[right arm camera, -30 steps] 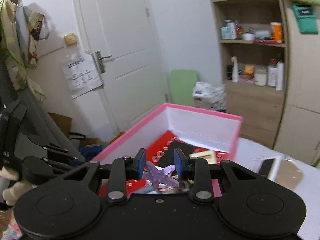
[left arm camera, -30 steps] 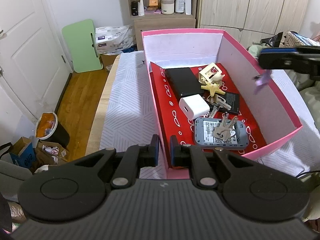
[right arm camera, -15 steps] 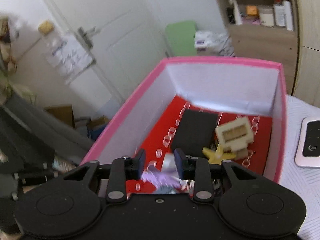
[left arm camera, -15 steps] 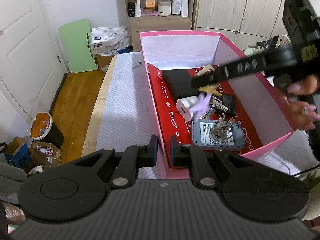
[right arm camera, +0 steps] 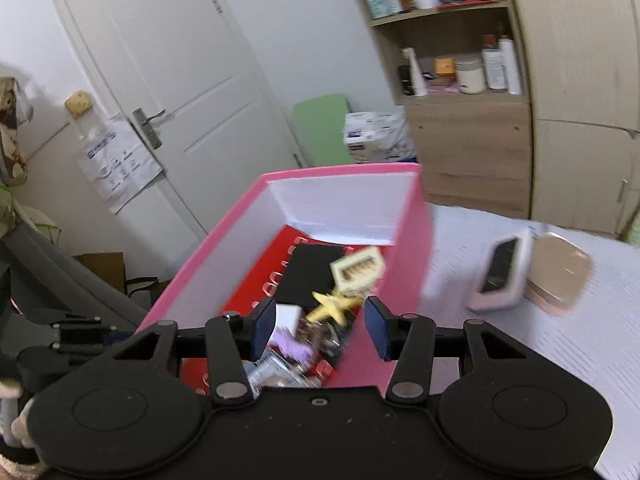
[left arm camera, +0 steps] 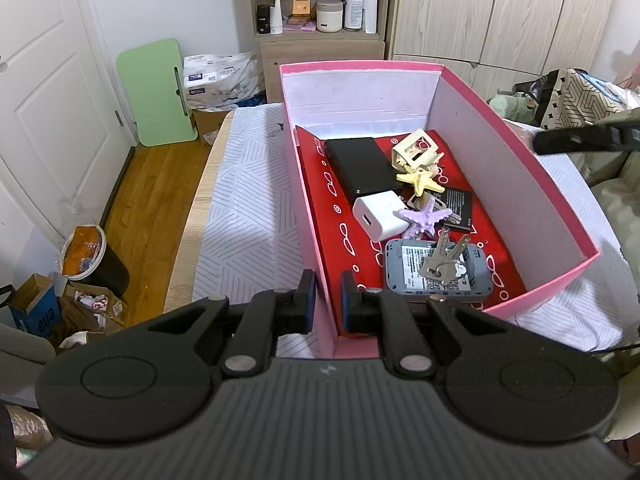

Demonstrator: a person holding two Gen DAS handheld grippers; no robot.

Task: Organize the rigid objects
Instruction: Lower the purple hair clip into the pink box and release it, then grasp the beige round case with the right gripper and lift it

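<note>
Left claw (left arm camera: 324, 300) pinched shut on near wall of pink cardboard box (left arm camera: 520, 168), steadying it. Right claw (right arm camera: 320, 326) jaws just opened, nothing between them; lilac plastic starfish (left arm camera: 425, 219) lies in box against white charger cube (left arm camera: 378, 215). Keep the box pinned; withdraw right claw upward, clear of the rim.

left wrist: close above near corner of pink box (left arm camera: 496, 152), angled down | right wrist: beside its other long wall, lower, facing door | shared: box interior, shelf unit (right arm camera: 460, 60)
</note>
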